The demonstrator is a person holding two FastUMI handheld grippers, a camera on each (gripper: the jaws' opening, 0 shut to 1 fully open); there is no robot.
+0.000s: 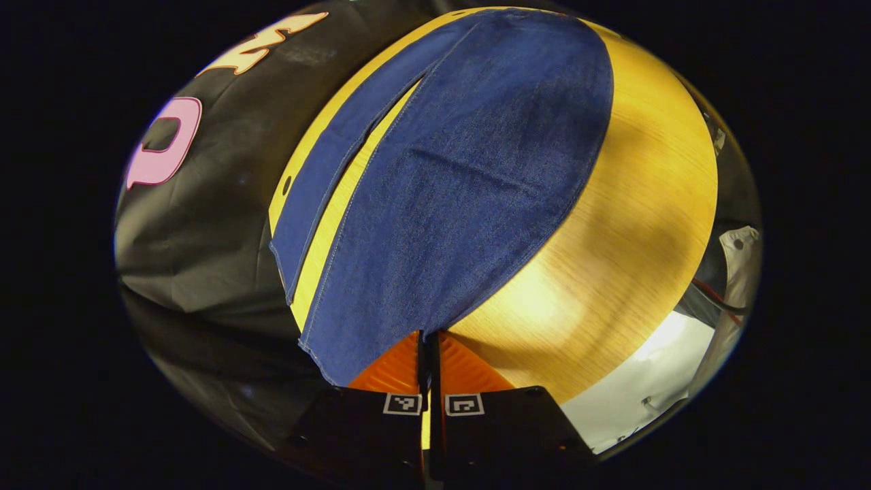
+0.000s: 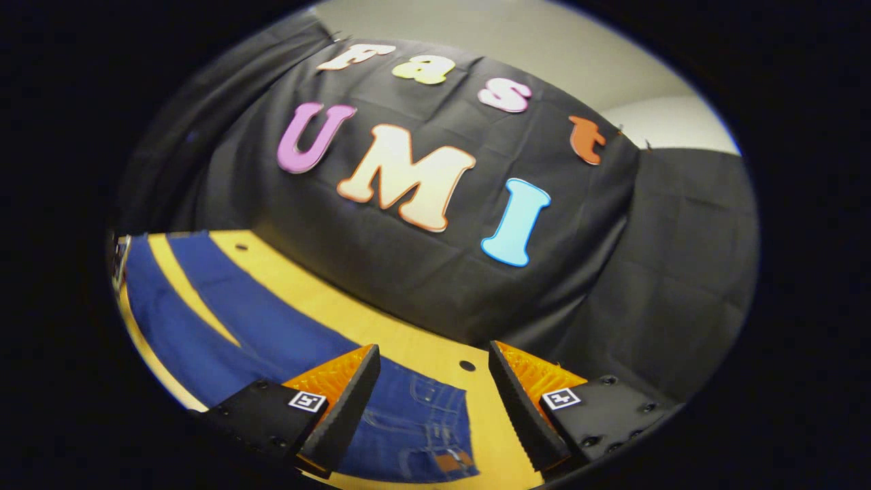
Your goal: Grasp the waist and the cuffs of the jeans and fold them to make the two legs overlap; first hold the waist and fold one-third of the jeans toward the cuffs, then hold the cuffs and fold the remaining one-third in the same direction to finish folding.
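- On the wooden table point(image 1: 633, 224), the jeans point(image 1: 469, 184) lie spread flat, legs apart.
- At the near cuff edge of the jeans, the left gripper point(image 1: 429, 354) is pinched together on the denim.
- Above the jeans' waist end point(image 2: 422, 422), the right gripper point(image 2: 435, 381) hangs spread wide.

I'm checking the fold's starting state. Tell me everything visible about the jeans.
The jeans are dark blue denim with pale stitching, spread flat on a yellow wooden table. The two legs lie apart with a strip of table between them, not yet overlapped. The left hand-held gripper is shut on the near leg's cuff edge. In the right gripper view, the waist end, with pockets and a brown patch, lies between and below the open fingers of the right hand-held gripper, which does not grip it.
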